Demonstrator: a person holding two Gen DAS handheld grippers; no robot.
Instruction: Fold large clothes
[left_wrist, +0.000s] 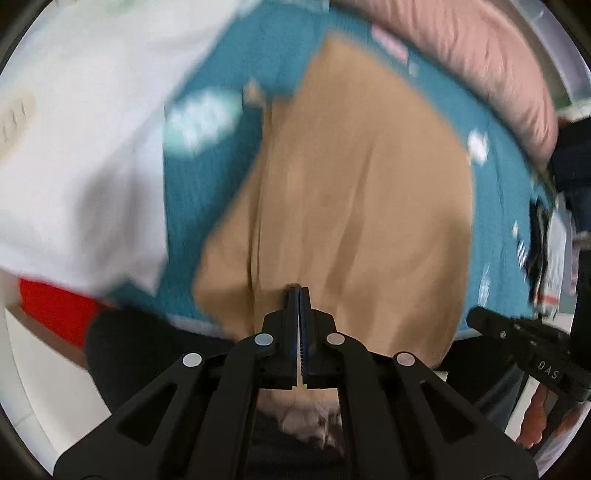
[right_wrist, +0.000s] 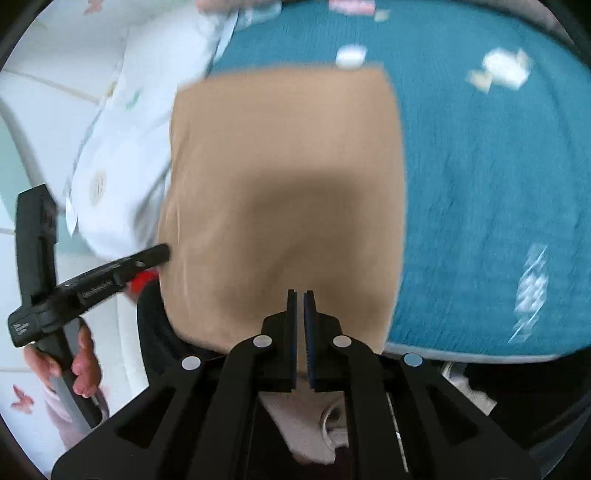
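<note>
1. Tan garment (right_wrist: 284, 184) is lying on teal bedspread (right_wrist: 480, 184), beside white clothing (left_wrist: 81, 155).
2. Left hand-held gripper (left_wrist: 297, 291): jaws together, gripping nothing visible.
3. Right hand-held gripper (right_wrist: 300, 295): jaws slightly apart, empty.

One flat tan cloth garment (right_wrist: 284, 177), folded square, near centre. One teal textured bedspread (right_wrist: 480, 206) beneath. One white printed fabric (right_wrist: 147, 110) at left. One pink quilted cover (left_wrist: 480, 55) far right. One red cloth (left_wrist: 55, 306) near left. Two black hand-held grippers: left (left_wrist: 297, 291), right (right_wrist: 300, 295).
</note>
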